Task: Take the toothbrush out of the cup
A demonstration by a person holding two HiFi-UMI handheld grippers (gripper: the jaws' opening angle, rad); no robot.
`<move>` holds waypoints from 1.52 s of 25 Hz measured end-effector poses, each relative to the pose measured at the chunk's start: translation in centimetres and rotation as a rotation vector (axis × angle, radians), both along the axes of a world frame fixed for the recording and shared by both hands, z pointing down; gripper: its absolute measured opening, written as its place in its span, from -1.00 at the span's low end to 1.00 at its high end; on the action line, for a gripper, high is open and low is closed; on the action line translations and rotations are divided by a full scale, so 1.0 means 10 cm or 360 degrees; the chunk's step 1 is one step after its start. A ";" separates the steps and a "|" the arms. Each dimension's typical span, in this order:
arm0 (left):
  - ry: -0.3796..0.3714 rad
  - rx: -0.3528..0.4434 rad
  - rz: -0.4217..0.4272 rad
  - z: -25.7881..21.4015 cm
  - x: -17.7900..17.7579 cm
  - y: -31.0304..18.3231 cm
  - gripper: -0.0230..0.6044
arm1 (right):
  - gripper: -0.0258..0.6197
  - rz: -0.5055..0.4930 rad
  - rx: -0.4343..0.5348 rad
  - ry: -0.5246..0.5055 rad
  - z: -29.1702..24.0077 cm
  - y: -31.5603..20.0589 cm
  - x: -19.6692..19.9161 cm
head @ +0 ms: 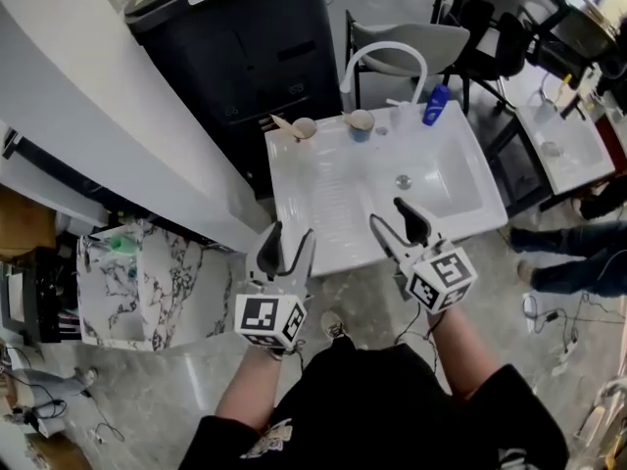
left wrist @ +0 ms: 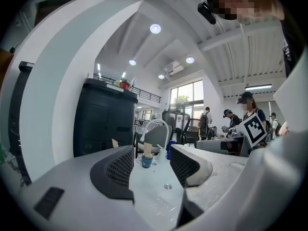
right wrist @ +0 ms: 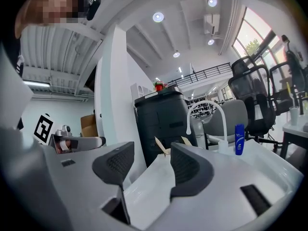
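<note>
Two cups stand on the back rim of the white sink (head: 294, 179). The pale left cup (head: 305, 128) has a tan stick, seemingly the toothbrush (head: 285, 122), leaning out to the left. The blue cup (head: 361, 125) (left wrist: 147, 161) holds something beige. My left gripper (head: 291, 235) (left wrist: 151, 170) hovers open at the sink's near edge, jaws framing the blue cup far ahead. My right gripper (head: 388, 213) (right wrist: 144, 165) is open over the near rim beside the basin, nothing between its jaws. Both are well short of the cups.
A white curved faucet (head: 387, 57) (right wrist: 207, 110) and a blue bottle (head: 436, 105) (right wrist: 239, 139) stand at the sink's back. A black cabinet (head: 245, 37) is behind, a white wall (head: 88, 116) to the left. Chairs and people fill the right side.
</note>
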State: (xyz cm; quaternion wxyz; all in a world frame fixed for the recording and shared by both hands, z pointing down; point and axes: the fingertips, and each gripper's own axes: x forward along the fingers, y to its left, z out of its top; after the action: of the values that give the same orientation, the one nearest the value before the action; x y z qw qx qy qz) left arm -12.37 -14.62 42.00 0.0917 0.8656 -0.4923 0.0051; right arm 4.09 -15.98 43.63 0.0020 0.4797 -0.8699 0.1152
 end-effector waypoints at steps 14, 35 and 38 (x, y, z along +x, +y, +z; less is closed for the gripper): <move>0.0051 0.0028 0.0081 -0.01 -0.42 -0.33 -0.23 | -0.17 0.0101 0.0030 0.0049 -0.08 -0.25 -0.40; 0.0033 0.0023 -0.0064 0.01 -0.30 -0.64 -0.23 | -0.17 -0.0024 0.0015 0.0055 0.04 -0.95 -0.22; 0.0026 0.0023 -0.0108 0.01 -0.23 -0.74 -0.23 | -0.17 -0.0057 -0.0001 0.0068 0.09 -1.13 -0.13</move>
State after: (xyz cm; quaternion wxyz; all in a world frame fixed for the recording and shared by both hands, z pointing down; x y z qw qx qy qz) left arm -14.64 -22.02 42.10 0.0895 0.8490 -0.5206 -0.0085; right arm 2.79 -27.27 44.55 0.0227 0.4665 -0.8780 0.1051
